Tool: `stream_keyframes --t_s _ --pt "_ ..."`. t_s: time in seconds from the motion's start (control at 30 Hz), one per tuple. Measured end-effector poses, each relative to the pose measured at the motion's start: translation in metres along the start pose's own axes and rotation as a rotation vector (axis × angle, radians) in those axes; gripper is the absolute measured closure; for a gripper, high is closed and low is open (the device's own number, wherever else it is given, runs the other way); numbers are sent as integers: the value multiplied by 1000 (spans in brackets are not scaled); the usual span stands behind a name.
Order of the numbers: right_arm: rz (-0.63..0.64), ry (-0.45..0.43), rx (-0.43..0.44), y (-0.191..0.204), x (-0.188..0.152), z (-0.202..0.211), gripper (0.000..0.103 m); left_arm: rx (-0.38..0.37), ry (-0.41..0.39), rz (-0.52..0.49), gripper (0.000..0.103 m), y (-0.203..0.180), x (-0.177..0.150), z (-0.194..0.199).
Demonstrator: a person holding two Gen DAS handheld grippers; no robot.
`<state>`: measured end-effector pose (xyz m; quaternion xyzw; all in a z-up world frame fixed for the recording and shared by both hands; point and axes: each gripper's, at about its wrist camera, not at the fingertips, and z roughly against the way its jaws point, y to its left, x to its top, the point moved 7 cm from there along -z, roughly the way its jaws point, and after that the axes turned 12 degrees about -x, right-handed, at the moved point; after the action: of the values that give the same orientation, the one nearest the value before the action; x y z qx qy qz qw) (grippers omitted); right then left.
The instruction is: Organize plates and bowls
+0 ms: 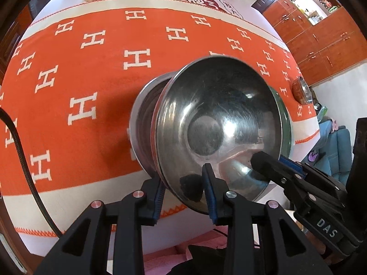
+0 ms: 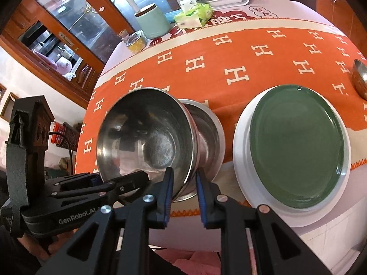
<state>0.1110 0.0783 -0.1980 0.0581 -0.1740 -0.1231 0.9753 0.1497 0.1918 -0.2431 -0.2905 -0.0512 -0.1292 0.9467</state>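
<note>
Orange H-patterned cloth [image 1: 91, 73] on table; wooden cabinets [image 1: 321, 43] behind; both fingers narrow on steel bowl [image 1: 218, 123] rim.

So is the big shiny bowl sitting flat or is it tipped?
Tipped. The steel bowl leans with its open inside facing the cameras, its base over a second steel bowl beneath. Both hand-held grippers straddle its near rim.

**A home dining room**

A table [image 2: 286, 73] under an orange cloth patterned with white H letters carries everyday household things at its far edge: a pack of tissues [image 2: 193, 15], a mint-green canister [image 2: 152, 21] and a jar with yellow contents [image 2: 136, 42]. Reddish wooden cabinets [image 1: 321, 39] with small handles line the wall, and a glass-fronted cupboard [image 2: 59, 39] holds crockery.
</note>
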Motion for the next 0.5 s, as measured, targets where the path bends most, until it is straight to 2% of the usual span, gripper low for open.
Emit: stream_keyframes --t_s 0.27,0.5 --pt "-29 -11 -18 -1 -4 2 77 19 -2 -6 65 13 8 -5" --pt "-21 -64 -28 -8 3 14 77 23 -37 -91 64 1 15 6"
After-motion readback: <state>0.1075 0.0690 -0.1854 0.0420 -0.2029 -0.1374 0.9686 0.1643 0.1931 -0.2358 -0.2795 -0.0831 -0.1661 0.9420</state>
